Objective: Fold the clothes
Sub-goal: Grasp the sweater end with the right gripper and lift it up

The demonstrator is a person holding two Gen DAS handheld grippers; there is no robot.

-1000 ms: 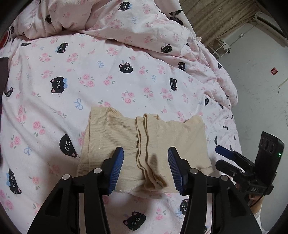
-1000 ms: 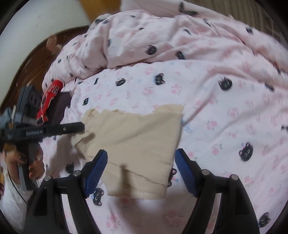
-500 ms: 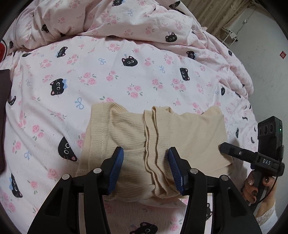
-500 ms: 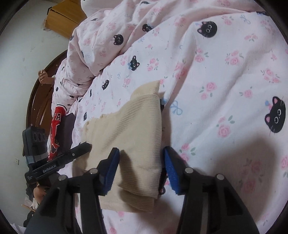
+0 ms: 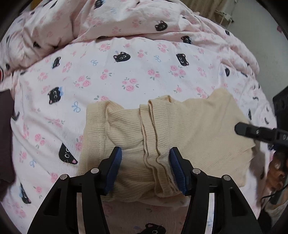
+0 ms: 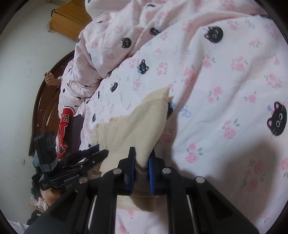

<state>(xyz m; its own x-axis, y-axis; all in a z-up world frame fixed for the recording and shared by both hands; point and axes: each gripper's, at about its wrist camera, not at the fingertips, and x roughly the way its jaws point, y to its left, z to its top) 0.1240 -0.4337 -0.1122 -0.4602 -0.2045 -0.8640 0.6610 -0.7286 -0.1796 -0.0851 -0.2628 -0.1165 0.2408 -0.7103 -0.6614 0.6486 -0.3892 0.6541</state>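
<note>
Bed sheet [image 5: 111, 72]: soft pink-white cotton with black cat faces, roses and blue bows, rumpled duvet [image 5: 126, 16] at 12 o'clock. Garment [image 5: 198, 129]: beige ribbed knit, folded, stitched hems bunched in a ridge down its middle, lying flat on the sheet at centre. Left gripper [image 5: 144, 169] spread wide, blue ridged pads either side of that ridge (contact unclear), nothing clamped. Right gripper [image 6: 141, 172] pinched tight on the garment's edge at 6 o'clock, cloth squeezed between the pads, its corner at 12 o'clock.
</note>
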